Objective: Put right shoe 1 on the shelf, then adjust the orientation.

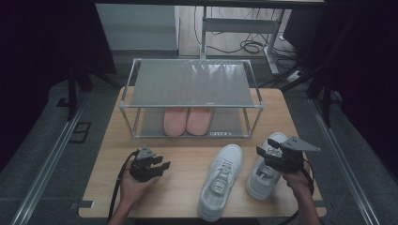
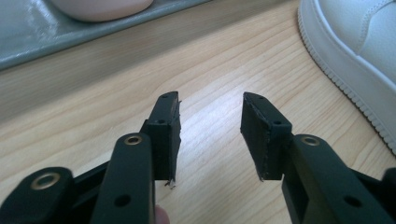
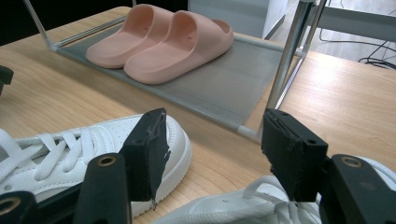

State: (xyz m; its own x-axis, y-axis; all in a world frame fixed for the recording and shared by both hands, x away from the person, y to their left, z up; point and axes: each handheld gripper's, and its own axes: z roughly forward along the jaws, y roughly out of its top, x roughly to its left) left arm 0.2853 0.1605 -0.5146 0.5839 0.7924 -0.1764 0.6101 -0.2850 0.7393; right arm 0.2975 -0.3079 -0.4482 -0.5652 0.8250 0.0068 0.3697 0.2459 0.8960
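Low in the frame, two white sneakers are lying on the bench. Left gripper is hovering lower left, jaws apart and empty; right gripper is hanging open-jawed over the right sneaker. Pink slippers are sitting on the rack above.

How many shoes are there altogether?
4. Two pink foam slides sit side by side on the metal rack's lower shelf. Two white lace-up sneakers lie on the wooden table: one in the middle, one under the right tongs.
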